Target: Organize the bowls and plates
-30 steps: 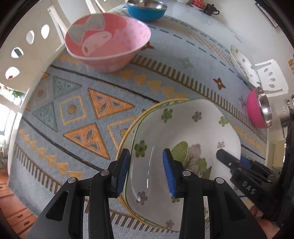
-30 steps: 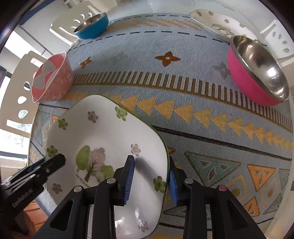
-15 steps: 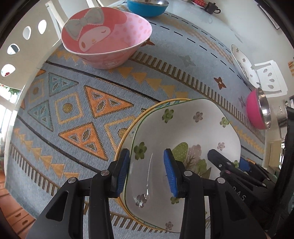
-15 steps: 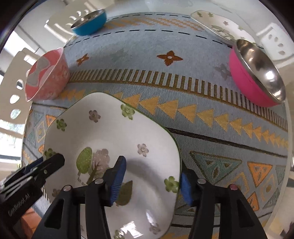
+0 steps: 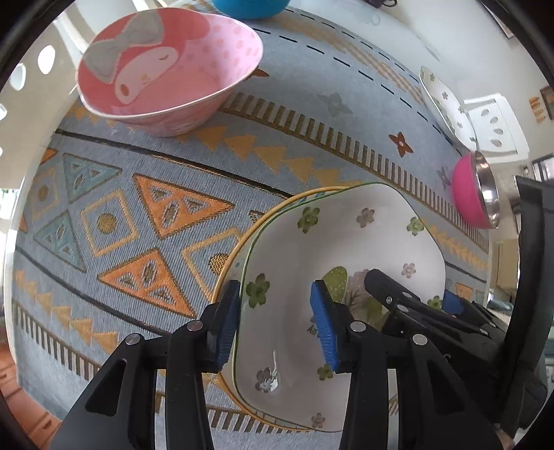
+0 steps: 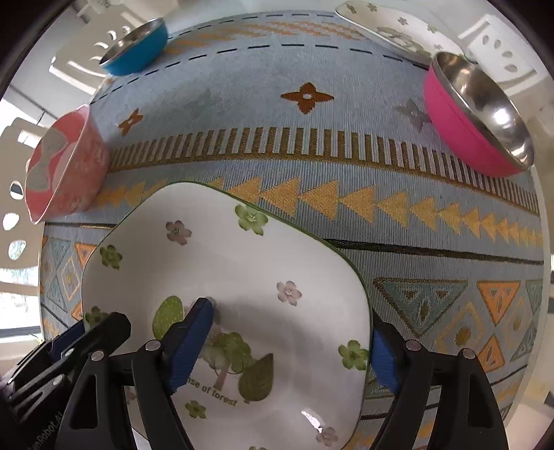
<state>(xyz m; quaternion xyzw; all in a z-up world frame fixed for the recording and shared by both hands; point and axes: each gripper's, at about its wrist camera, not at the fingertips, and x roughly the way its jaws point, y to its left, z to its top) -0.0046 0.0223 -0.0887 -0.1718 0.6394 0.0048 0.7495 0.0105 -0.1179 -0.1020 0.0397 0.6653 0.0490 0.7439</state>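
Note:
A white plate with flowers and a tree (image 5: 346, 242) (image 6: 242, 270) lies on a yellow-rimmed plate (image 5: 239, 246), of which only the rim shows. My left gripper (image 5: 275, 325) straddles the top plate's left rim, one pad outside and one over the inside. Its jaws are opening and the pads do not press on the rim. My right gripper (image 6: 285, 349) stands wide over the plate's right side with its jaws opening. One pad hangs above the middle and the other just outside the rim, gripping nothing. Each gripper also shows in the other's view (image 5: 415, 311) (image 6: 69, 346).
On the patterned blue tablecloth (image 5: 138, 207) stand a pink cartoon bowl (image 5: 166, 69) (image 6: 62, 169), a blue steel bowl (image 6: 135, 48) far back, and a pink steel bowl (image 6: 477, 110). A second flowered plate (image 6: 391, 27) lies behind it. White chairs (image 5: 495, 124) ring the table.
The right gripper's jaws spread wide and let go of the flowered plate's right rim. The left gripper's jaws widened a little around the left rim.

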